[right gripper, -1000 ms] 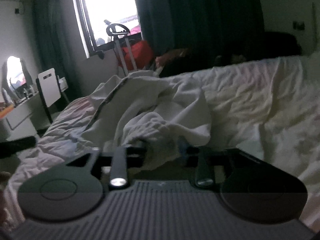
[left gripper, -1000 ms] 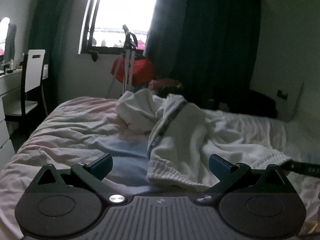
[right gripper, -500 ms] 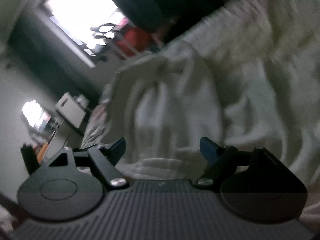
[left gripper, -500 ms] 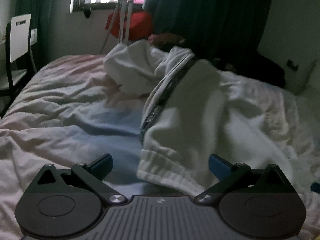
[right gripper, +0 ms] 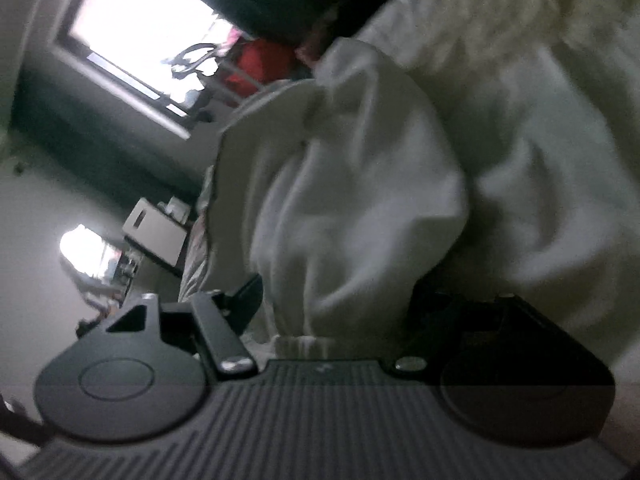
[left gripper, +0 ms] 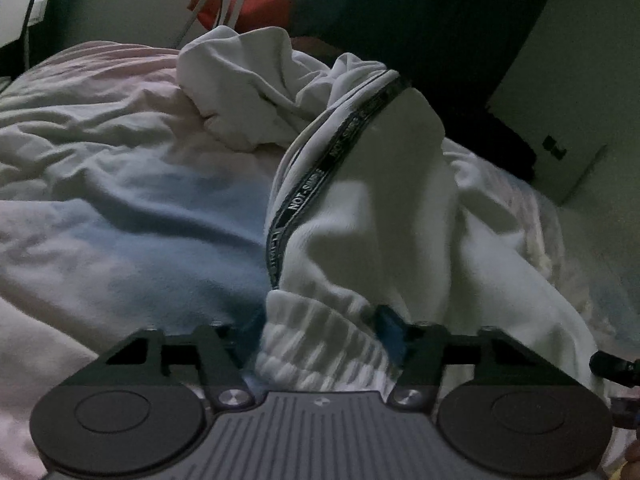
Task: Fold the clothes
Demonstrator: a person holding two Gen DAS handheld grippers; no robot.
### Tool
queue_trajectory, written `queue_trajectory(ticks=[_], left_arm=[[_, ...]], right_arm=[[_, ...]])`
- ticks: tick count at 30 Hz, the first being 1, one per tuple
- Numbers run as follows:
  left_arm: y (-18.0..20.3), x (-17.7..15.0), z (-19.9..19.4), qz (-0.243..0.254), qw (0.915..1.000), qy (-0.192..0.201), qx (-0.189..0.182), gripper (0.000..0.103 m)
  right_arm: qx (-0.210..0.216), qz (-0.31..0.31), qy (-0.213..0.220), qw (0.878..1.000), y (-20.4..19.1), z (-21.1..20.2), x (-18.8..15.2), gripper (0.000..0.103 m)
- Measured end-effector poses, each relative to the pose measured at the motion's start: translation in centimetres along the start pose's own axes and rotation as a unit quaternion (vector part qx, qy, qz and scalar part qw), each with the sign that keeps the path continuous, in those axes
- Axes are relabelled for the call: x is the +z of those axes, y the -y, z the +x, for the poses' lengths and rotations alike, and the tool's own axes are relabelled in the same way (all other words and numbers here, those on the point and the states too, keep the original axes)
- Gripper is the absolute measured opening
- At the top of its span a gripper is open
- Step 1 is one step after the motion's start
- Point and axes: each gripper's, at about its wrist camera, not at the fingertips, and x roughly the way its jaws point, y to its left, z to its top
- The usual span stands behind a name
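Observation:
A crumpled white garment (left gripper: 380, 220) with a dark lettered band (left gripper: 320, 176) lies heaped on the bed. Its ribbed hem (left gripper: 320, 336) is bunched between the fingers of my left gripper (left gripper: 320, 320), which is shut on it; the blue right pad (left gripper: 390, 328) presses against the cloth. In the tilted, blurred right wrist view the same garment (right gripper: 340, 200) fills the gap of my right gripper (right gripper: 334, 296). That gripper stands open around the cloth, a strip of ribbed hem (right gripper: 304, 344) low between its fingers. Its right finger is lost in shadow.
The rumpled pale bedsheet (left gripper: 120, 220) spreads left and right of the garment. Behind the bed are a red bag (left gripper: 248, 0) on a metal stand, dark curtains, a bright window (right gripper: 140, 28) and a white chair (right gripper: 156, 232). A white cabinet (left gripper: 568, 120) stands at the right.
My left gripper moved down onto the ribbed hem and shut on it. My right gripper let go of the garment, opened, rolled sideways and now sits closer around the cloth.

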Motion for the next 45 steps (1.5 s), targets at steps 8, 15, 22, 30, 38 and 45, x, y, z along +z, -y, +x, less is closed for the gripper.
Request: queue_trajectory(ticks=[8, 15, 22, 30, 38, 45], left_arm=[[-0.3, 1.2, -2.5, -0.052, 0.9971, 0.056, -0.007, 0.019], [0.4, 4.8, -9.2, -0.060, 0.9846, 0.161, 0.031, 0.015], [-5.2, 10.6, -16.7, -0.059, 0.9651, 0.214, 0.138, 0.014], [-13.8, 19.1, -21.2, -0.037, 0.9367, 0.213, 0.275, 0.014], [-23.5, 18.8, -13.7, -0.112, 0.9430, 0.148, 0.276, 0.022], [-23.7, 17.1, -12.8, -0.098, 0.9431, 0.149, 0.281, 0.049]], right_arm=[[-0.015, -0.022, -0.022, 0.999, -0.3, 0.7, -0.4, 0.039], [0.035, -0.046, -0.014, 0.998, -5.4, 0.4, -3.4, 0.032], [0.126, -0.032, -0.042, 0.991, -14.5, 5.1, -8.3, 0.030], [0.210, -0.025, -0.104, 0.972, -25.0, 15.8, -13.1, 0.030], [0.180, -0.047, -0.169, 0.968, -25.5, 22.1, -15.5, 0.031], [0.157, -0.145, -0.168, 0.962, -27.3, 20.9, -16.1, 0.074]])
